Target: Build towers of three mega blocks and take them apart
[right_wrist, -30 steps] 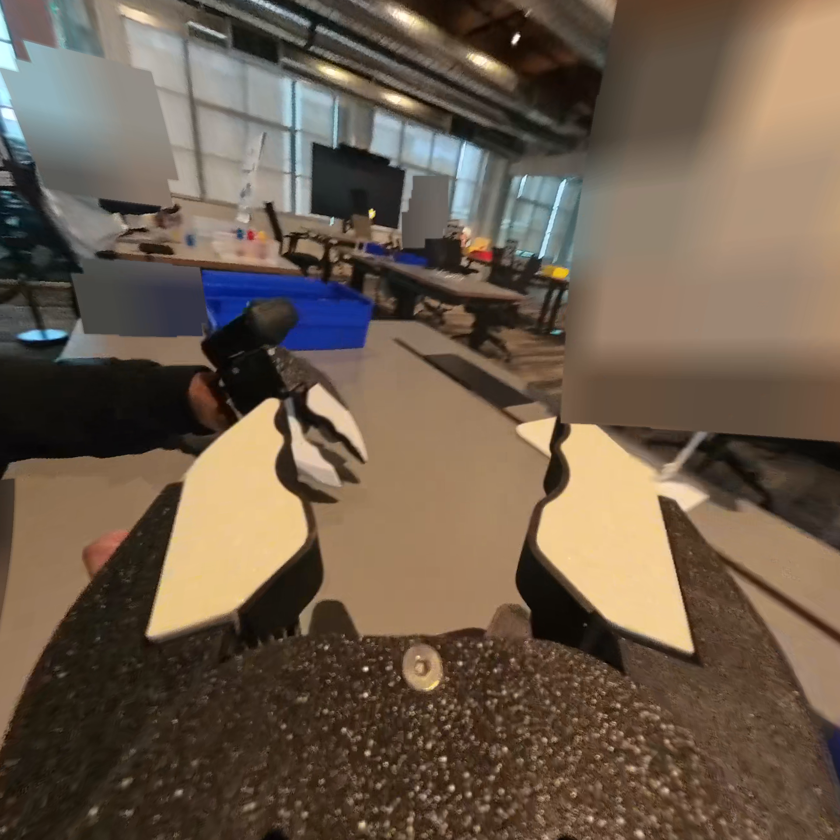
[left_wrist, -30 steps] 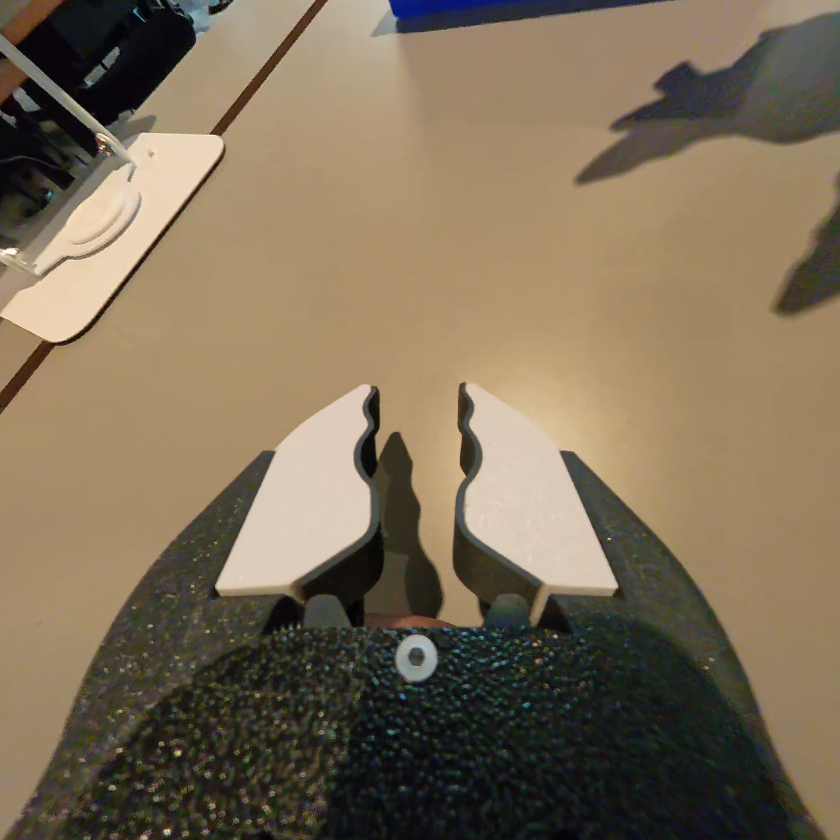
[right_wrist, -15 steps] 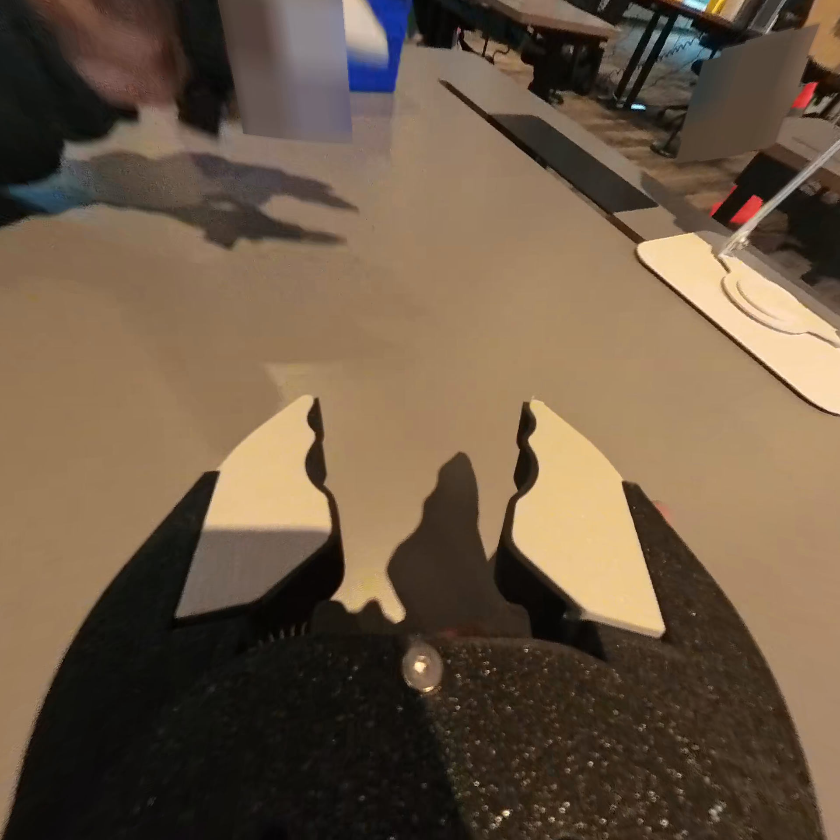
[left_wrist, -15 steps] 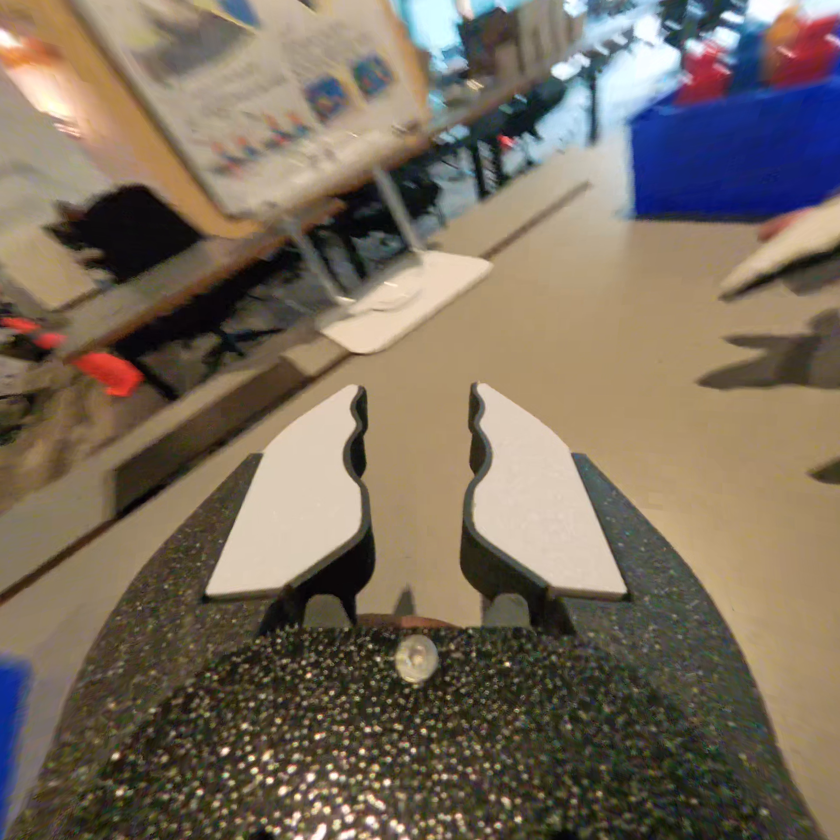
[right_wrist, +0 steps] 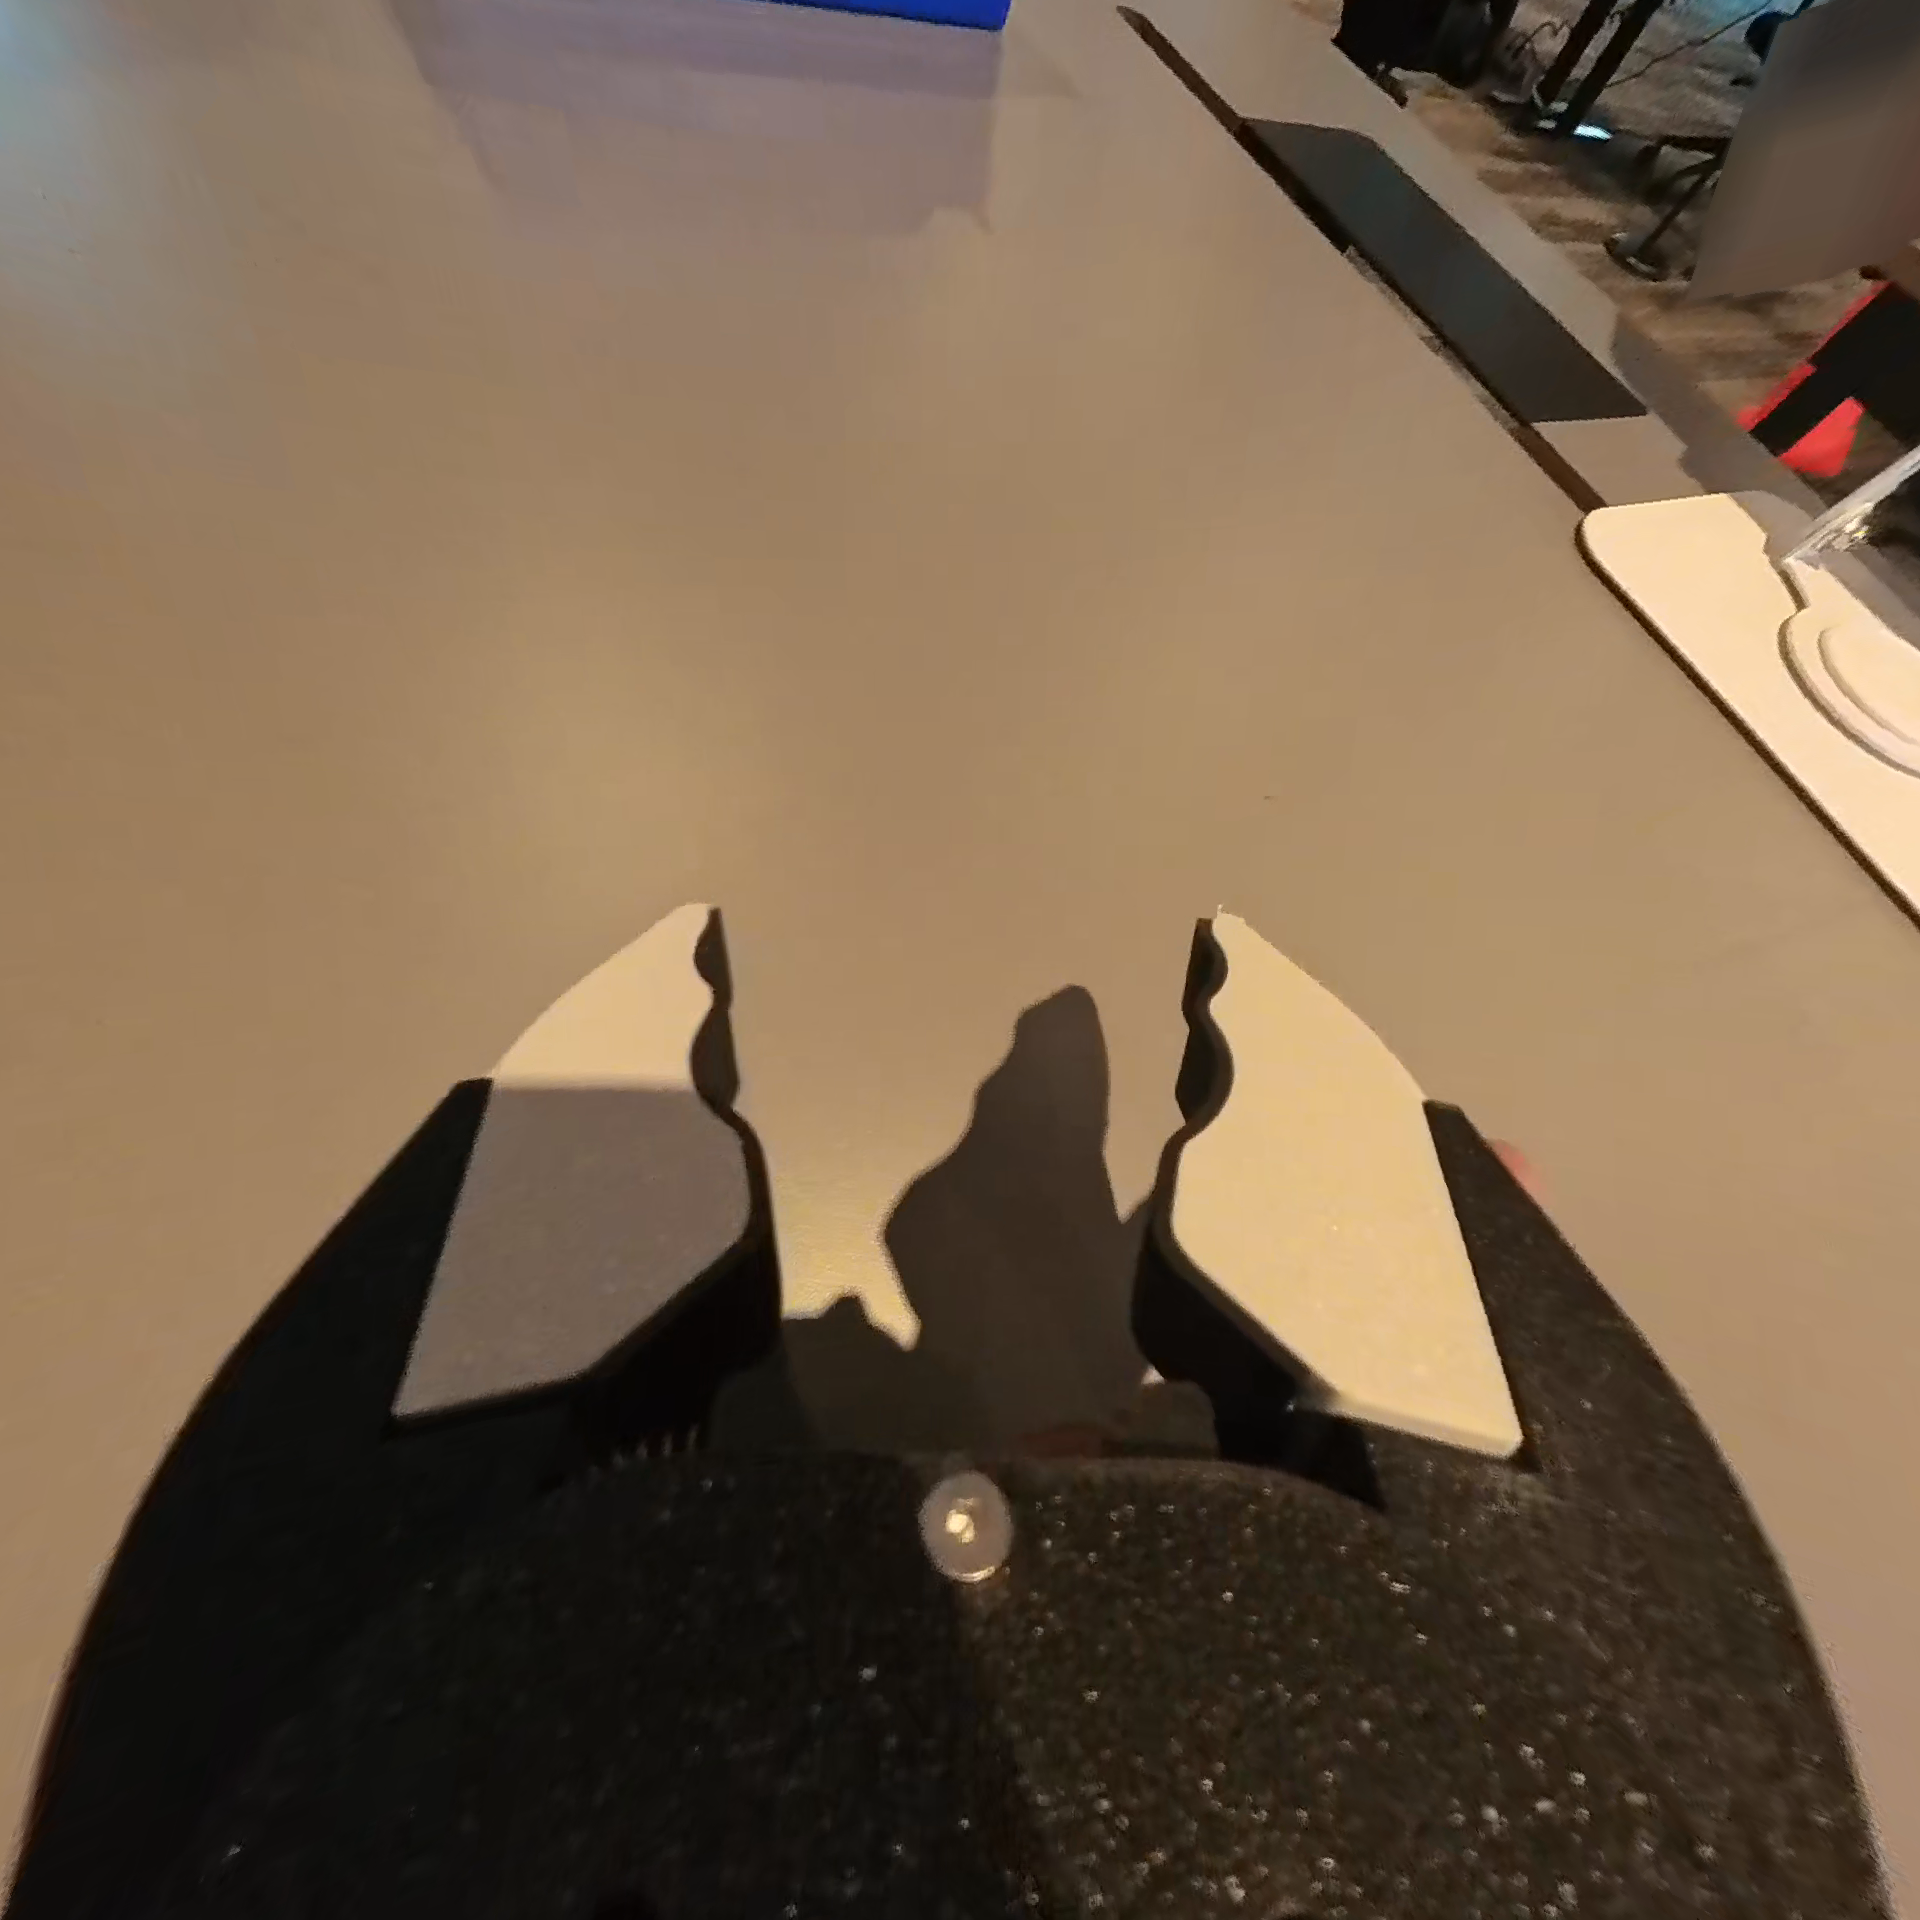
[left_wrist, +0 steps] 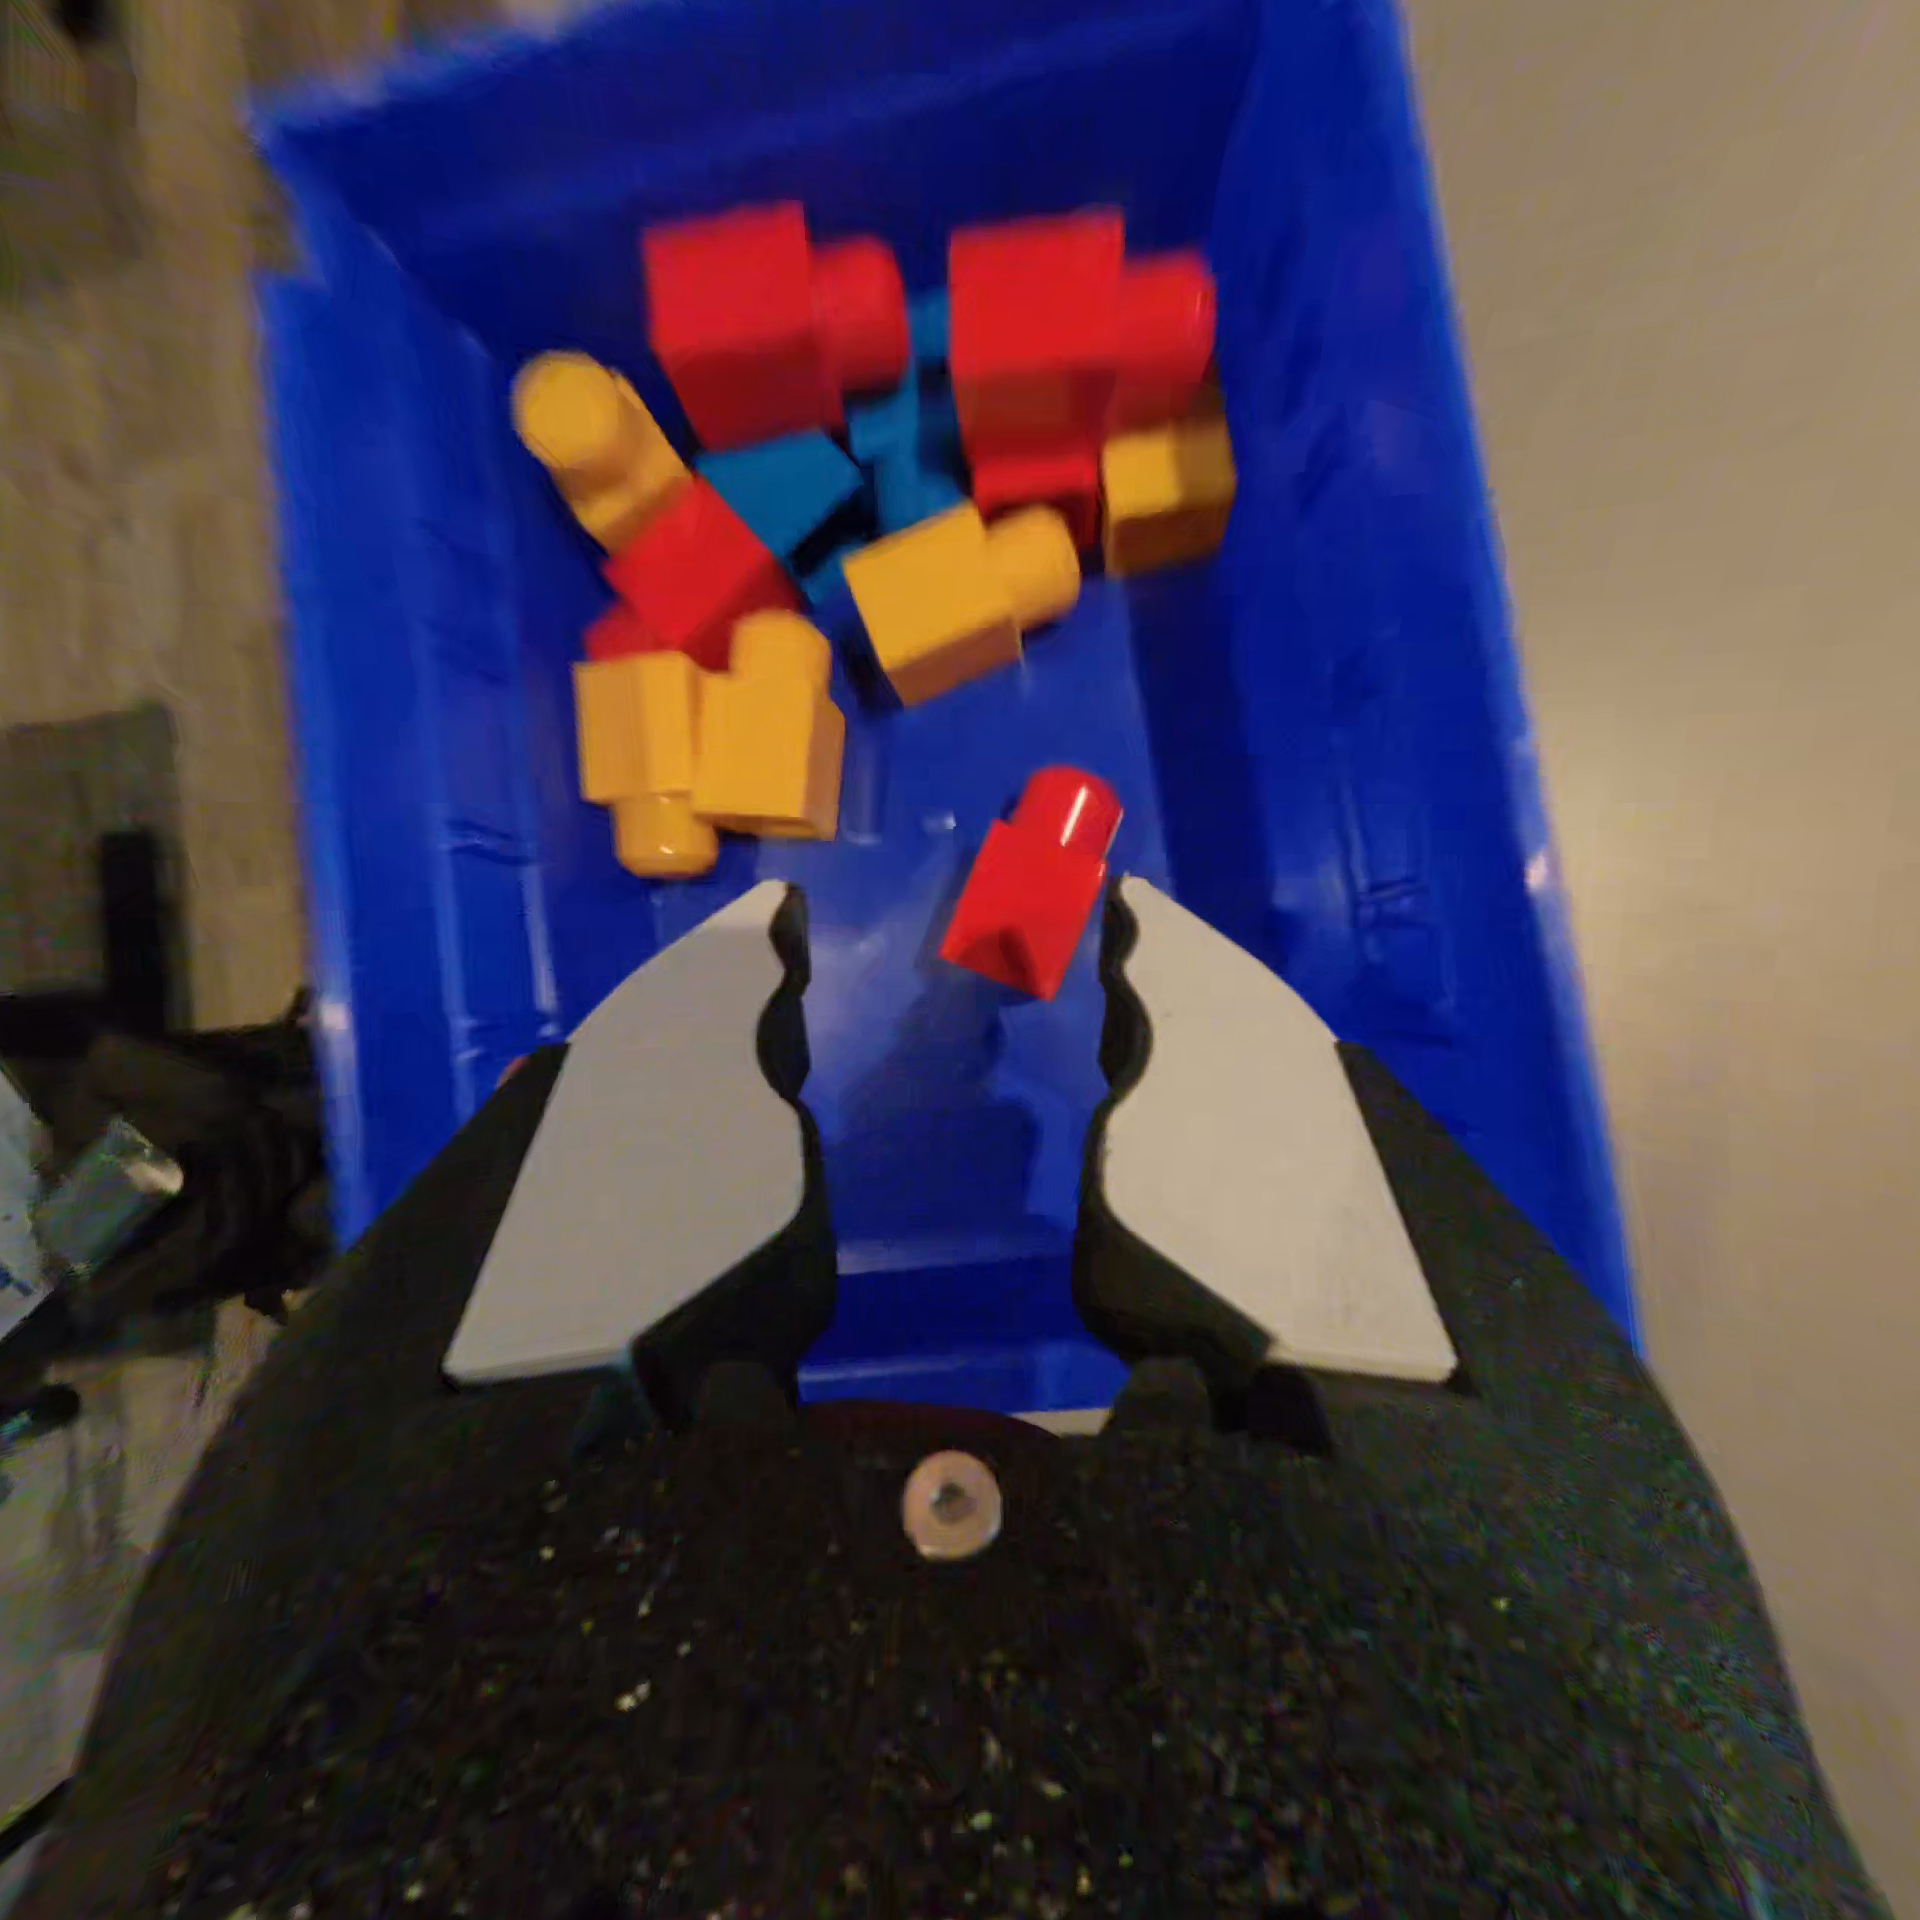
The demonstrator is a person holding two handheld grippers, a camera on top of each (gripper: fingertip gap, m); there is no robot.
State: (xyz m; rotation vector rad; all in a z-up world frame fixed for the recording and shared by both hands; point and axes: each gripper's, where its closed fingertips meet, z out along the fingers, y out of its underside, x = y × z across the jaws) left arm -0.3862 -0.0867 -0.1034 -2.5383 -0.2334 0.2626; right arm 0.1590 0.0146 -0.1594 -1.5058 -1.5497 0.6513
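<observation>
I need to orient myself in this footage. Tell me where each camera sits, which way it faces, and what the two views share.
Left wrist view: rides the left gripper, looks down into the blue bin of mega blocks; its open fingers frame a red block.
Right wrist view: rides the right gripper, looks along the bare tabletop; open fingers, nothing held.
Shared: probably the bin, a blue edge at the top.

Left wrist view: steeply down, close over the deep blue plastic bin (left_wrist: pixel 1340 644) of blocks. Right wrist view: low and forward along the bare tan tabletop (right_wrist: pixel 831 520) — toward its far edge. Shared between both — only tabletop.
</observation>
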